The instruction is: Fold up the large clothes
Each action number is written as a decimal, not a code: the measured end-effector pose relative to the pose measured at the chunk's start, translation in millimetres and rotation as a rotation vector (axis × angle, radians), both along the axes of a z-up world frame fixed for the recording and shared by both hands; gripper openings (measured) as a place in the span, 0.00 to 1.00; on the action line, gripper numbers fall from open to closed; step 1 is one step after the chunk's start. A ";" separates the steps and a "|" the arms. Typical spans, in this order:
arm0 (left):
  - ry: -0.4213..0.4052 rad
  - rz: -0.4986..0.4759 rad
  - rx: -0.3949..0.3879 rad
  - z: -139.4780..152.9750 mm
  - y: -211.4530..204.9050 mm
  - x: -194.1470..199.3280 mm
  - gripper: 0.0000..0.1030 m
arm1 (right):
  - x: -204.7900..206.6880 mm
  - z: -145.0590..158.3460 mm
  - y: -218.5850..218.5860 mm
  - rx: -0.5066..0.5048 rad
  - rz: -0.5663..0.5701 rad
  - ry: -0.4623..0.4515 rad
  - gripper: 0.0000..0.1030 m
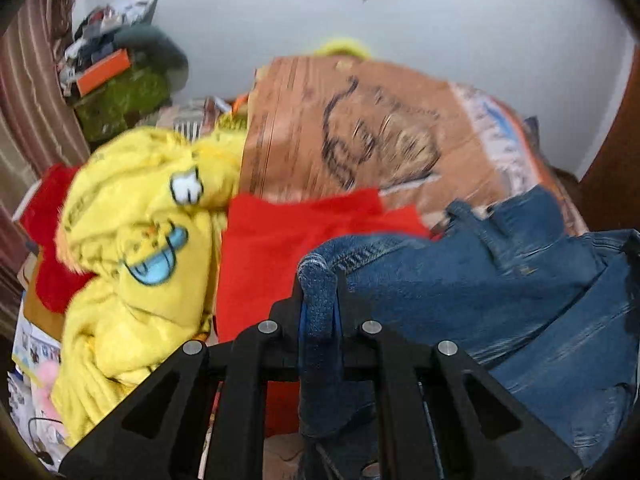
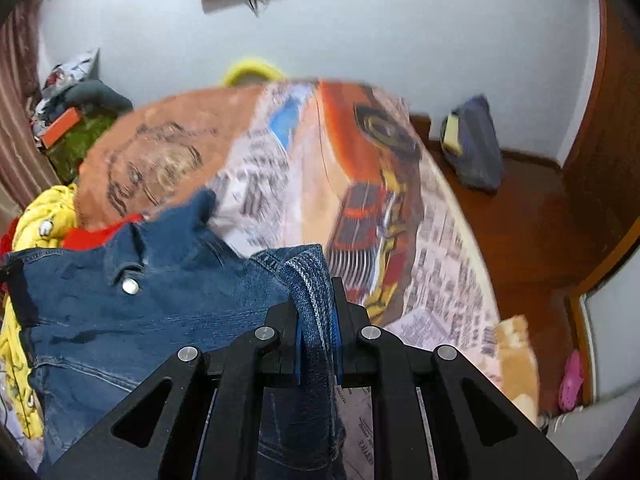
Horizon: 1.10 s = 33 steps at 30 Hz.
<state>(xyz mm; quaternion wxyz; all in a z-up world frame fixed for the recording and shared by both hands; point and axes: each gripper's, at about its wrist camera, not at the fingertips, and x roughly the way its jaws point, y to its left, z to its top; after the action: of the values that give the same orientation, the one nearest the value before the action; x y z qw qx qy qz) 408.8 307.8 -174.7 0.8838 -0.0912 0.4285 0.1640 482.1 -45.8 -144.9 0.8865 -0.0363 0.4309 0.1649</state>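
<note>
Right wrist: printed bedspread [image 2: 360, 184] covers bed; wooden floor [image 2: 532, 216], white wall [image 2: 400, 28].

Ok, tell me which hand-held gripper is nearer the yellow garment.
Left. The left hand-held gripper grips denim just beside the yellow garment; the right hand-held gripper grips the denim's far side.

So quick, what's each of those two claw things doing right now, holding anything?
Left gripper: closed, pinching an edge of the denim jacket.
Right gripper: closed, pinching another edge of the same denim jacket.
</note>
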 end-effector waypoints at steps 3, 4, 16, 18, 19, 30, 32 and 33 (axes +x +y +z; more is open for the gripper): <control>0.035 -0.008 0.019 -22.2 2.2 5.9 0.11 | 6.9 -23.7 -4.1 -0.025 -0.002 0.049 0.10; 0.049 -0.010 0.029 -27.5 1.4 7.8 0.11 | 7.7 -29.7 -5.0 -0.032 -0.001 0.061 0.10; 0.120 -0.102 0.140 -24.8 -33.9 -0.6 0.54 | -27.2 -18.5 0.8 -0.207 0.052 0.053 0.38; 0.118 -0.130 0.136 -16.6 -44.6 -9.1 0.56 | -40.6 -6.6 3.1 -0.208 0.075 0.032 0.47; 0.121 -0.141 0.126 -12.1 -50.2 -14.5 0.62 | -49.5 0.8 3.7 -0.205 0.081 0.018 0.52; 0.020 -0.190 0.088 38.4 -96.8 -89.8 0.87 | -146.1 65.1 3.8 -0.174 0.156 -0.111 0.71; 0.009 -0.195 0.084 43.3 -102.3 -104.0 0.87 | -163.2 70.8 0.0 -0.155 0.177 -0.110 0.72; 0.002 -0.198 0.080 45.8 -105.0 -112.4 0.87 | -171.1 72.3 -2.5 -0.143 0.185 -0.104 0.72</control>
<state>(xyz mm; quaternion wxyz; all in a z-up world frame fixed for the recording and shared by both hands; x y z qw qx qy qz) 296.4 202.7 -128.9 0.8982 -0.0128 0.4295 0.0929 311.1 -48.3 -72.5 0.8837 -0.1475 0.3900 0.2127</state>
